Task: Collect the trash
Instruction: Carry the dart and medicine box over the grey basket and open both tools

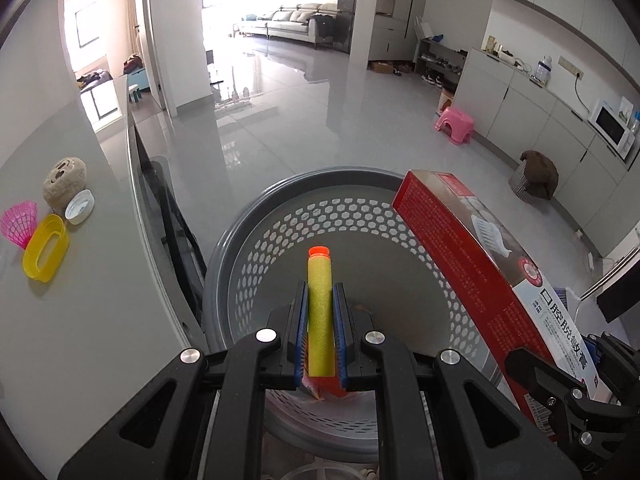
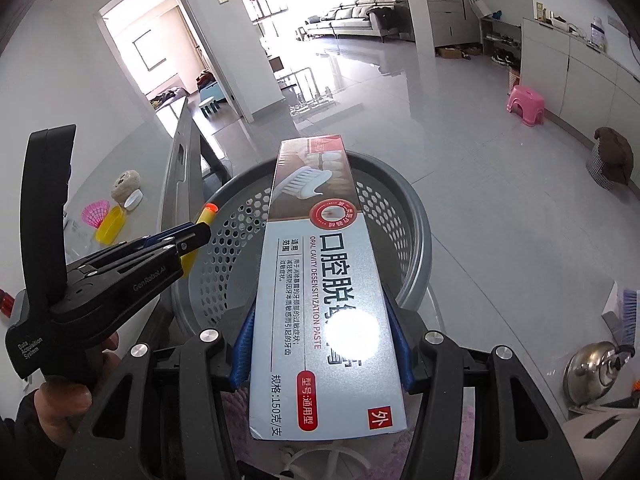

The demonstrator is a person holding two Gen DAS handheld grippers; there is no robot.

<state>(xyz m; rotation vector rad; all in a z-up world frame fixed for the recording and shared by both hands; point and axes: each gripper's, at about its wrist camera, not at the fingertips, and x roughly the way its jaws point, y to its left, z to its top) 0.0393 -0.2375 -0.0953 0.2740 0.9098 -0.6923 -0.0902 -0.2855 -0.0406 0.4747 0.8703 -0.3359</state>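
Observation:
My left gripper (image 1: 320,300) is shut on a yellow foam dart (image 1: 319,304) with an orange tip, held over the open grey perforated trash basket (image 1: 256,220). It also shows in the right wrist view (image 2: 200,232) at the basket's left rim. My right gripper (image 2: 322,320) is shut on a red and grey toothpaste box (image 2: 320,280), held lengthwise over the basket (image 2: 416,232). The box also shows in the left wrist view (image 1: 480,264), at the right. Something orange-red lies at the basket's bottom under the dart.
On the grey table (image 1: 100,280) to the left lie a pink shuttlecock (image 1: 18,222), a yellow oval ring (image 1: 44,254), a white cap (image 1: 80,206) and a beige sponge ball (image 1: 64,180). A pink stool (image 1: 454,122) stands on the floor. A steel kettle (image 2: 596,368) sits at the right.

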